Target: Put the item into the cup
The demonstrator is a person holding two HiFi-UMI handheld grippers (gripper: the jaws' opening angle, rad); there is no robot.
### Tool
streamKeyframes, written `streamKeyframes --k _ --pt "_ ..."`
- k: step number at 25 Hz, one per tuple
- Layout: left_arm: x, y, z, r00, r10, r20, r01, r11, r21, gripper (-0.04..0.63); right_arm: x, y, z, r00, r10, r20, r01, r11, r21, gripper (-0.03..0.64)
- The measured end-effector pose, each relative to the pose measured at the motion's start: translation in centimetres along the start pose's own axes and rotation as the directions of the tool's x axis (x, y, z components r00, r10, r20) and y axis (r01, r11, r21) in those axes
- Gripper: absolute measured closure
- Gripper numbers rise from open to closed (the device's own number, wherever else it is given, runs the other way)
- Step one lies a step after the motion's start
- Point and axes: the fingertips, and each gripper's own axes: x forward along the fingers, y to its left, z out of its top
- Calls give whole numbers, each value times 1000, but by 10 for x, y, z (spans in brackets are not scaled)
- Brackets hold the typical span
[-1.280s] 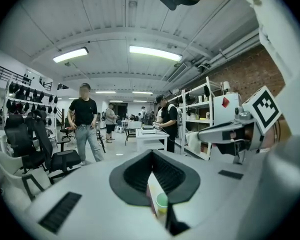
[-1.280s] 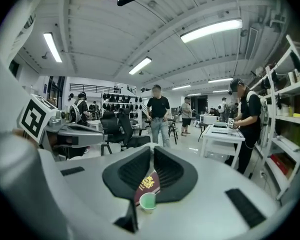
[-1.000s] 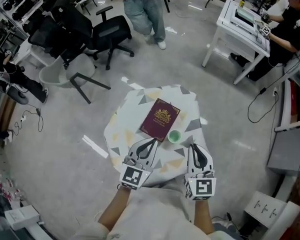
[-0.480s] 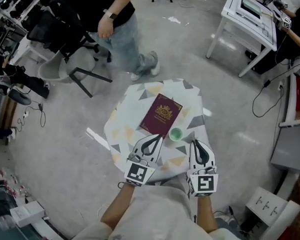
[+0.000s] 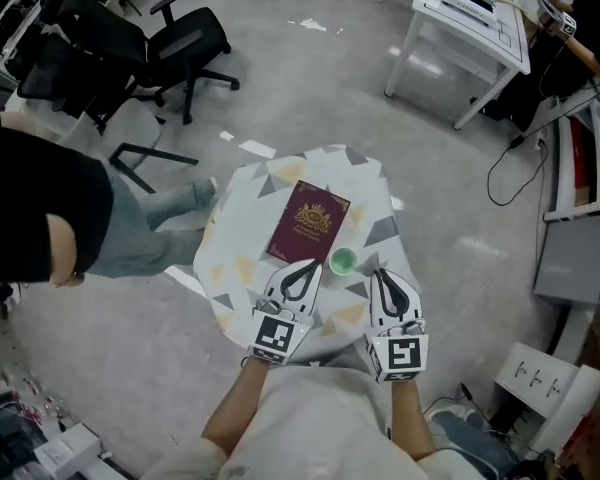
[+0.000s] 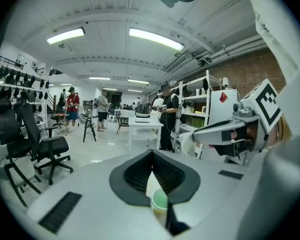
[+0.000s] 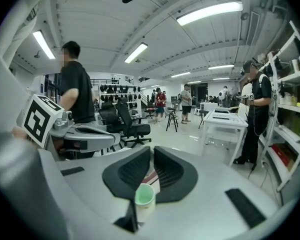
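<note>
Currently, both grippers hover low over the near edge of the table [image 5: 242, 228], which is covered with a cloth patterned in grey and yellow triangles.

1. Left gripper [image 5: 312, 266]: in the left gripper view its jaws [image 6: 151, 156] meet at the tips and grip nothing.
2. Right gripper [image 5: 376, 274]: in the right gripper view its jaws [image 7: 152, 151] stand all but together, with only a thin slit between them, and likewise grip nothing.
3. Cup [image 5: 342, 261]: a small cup with a pale green interior stands upright on the table. In the head view it sits between the two grippers' tips, near both and level with them, and appears to touch neither. In the left gripper view the cup [image 6: 160, 201] shows low in the picture, below the closed tips and slightly right of centre. In the right gripper view the cup [image 7: 144, 196] shows low and slightly left of centre. It is outside the jaws in both views. Whether the cup has any contents cannot be determined.
4. Maroon booklet [image 5: 308, 221]: it lies flat on the table with a gold emblem on its cover, just beyond the left gripper's tips and up-left of the cup.

A person in a black top [image 5: 40, 213] stands at the table's left side.
</note>
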Motion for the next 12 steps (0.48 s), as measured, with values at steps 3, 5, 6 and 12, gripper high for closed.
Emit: streamKeyframes --k 3,5,6,12 --pt "6 5 -8 1000 -14 -17 14 1000 -3 583 6 3 -7 1000 -7 -19 7 1000 6 584" --pt "9 8 -13 999 -24 -28 24 1000 -8 583 9 4 -12 999 -12 -34 12 1000 12 584" --pt "11 9 -15 999 -28 -33 28 1000 -9 583 10 4 -14 999 -14 -40 15 1000 15 584" --pt "21 14 -27 997 -55 -60 54 998 -14 583 18 4 -33 996 -28 -82 32 999 39 584"
